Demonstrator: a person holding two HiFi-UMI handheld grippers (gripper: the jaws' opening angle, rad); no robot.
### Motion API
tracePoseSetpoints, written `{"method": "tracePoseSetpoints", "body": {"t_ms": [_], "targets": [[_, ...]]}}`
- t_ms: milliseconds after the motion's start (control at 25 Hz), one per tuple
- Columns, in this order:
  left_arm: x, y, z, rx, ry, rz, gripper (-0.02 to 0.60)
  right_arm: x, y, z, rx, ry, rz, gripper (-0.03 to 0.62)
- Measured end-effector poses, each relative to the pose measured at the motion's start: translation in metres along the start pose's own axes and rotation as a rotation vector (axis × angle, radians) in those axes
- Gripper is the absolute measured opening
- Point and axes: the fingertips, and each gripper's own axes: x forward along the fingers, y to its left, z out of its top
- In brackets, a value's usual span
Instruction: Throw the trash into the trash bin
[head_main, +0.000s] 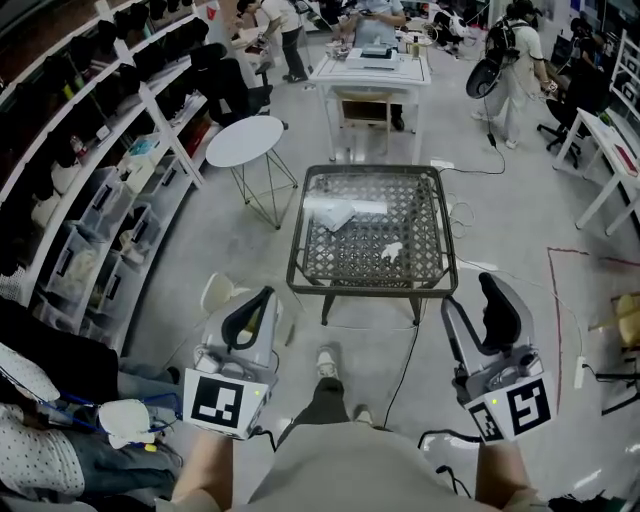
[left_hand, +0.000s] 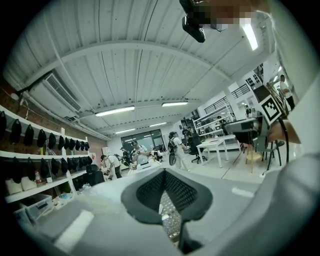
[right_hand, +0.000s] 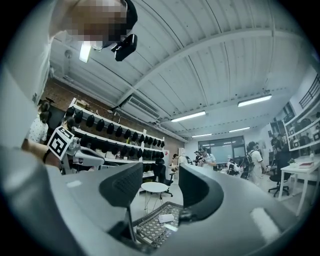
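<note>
Lower right, the right gripper (head_main: 468, 296) hangs open and empty; the left gripper (head_main: 262, 296) is closed on nothing. Flimsy paper scraps (head_main: 335, 213) on the mesh table (head_main: 447, 230) may slip from a shallow pinch.

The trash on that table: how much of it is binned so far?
Done: nothing visible; white scraps still lie on the lattice table. In hand: nothing, the left tongs are shut and empty, the right tongs open and empty. Left: pick up the scraps and bin them.
</note>
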Motion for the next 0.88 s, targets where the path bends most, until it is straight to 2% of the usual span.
{"method": "tracePoseSetpoints", "body": {"t_ms": [360,880], "targets": [[0.055,0.040,-0.007,-0.029,-0.017,-0.005,0.002,0.063,-0.018,-0.022,-0.003,0.042,-0.006,0.232],[0.160,0.149,-0.040,-0.031,-0.003,-0.061,0.002,0.209,-0.032,-0.053,-0.016,0.105,-0.060,0.242]]}}
